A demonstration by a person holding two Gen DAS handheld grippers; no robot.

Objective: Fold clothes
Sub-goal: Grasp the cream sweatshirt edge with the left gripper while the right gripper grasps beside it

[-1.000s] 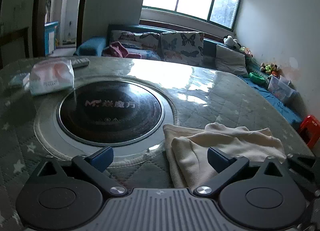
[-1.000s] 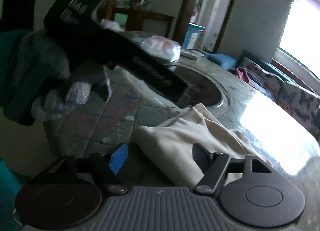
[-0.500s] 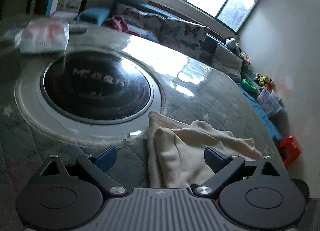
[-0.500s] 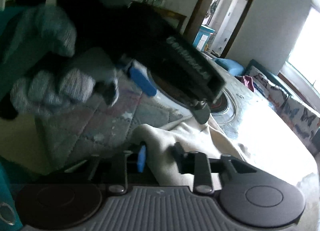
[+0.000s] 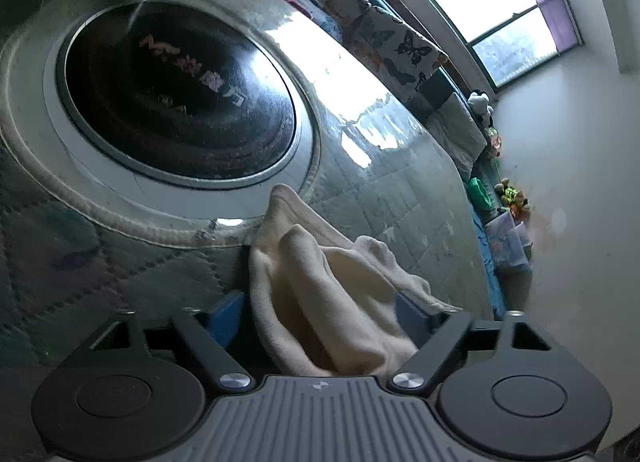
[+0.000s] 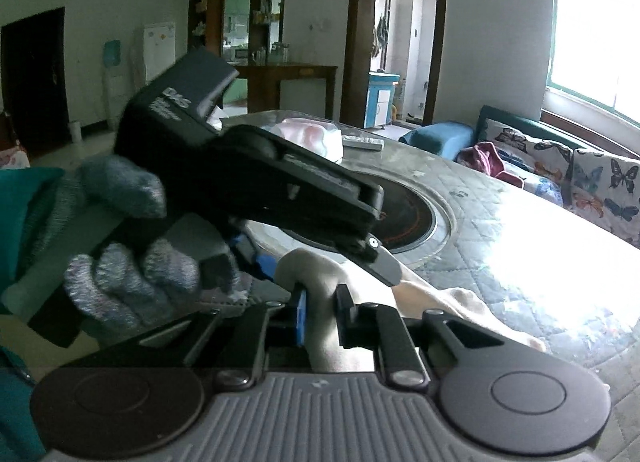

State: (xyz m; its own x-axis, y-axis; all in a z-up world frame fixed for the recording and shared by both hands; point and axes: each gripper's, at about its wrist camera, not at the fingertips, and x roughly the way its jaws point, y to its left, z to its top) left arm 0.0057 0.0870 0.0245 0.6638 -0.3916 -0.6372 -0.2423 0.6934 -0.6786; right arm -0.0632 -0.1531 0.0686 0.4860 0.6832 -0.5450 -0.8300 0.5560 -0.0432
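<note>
A cream cloth (image 5: pixel 320 282) lies bunched on the quilted table (image 5: pixel 400 190), beside the round black cooktop (image 5: pixel 180 94). My left gripper (image 5: pixel 324 316) straddles the cloth's near end. Its jaws are closing with the folds between them, and a thin gap still shows at the blue left pad (image 5: pixel 226 318). In the right wrist view, a gloved hand (image 6: pixel 132 254) holds that left gripper (image 6: pixel 320 262) low over the cloth (image 6: pixel 440 302). My right gripper (image 6: pixel 322 316) is still closing and pinches a raised fold of the same cloth between its pads.
A tissue pack (image 6: pixel 312 134) and a remote (image 6: pixel 362 142) lie at the table's far side beyond the cooktop (image 6: pixel 408 222). A sofa with butterfly cushions (image 6: pixel 560 166) runs along the wall under the window. The table's right half gleams under clear plastic.
The left gripper rolled, dipped toward the cloth, and its jaws narrowed around it. The right gripper's jaws went from wide open to pinching a fold of cloth and rose slightly.
</note>
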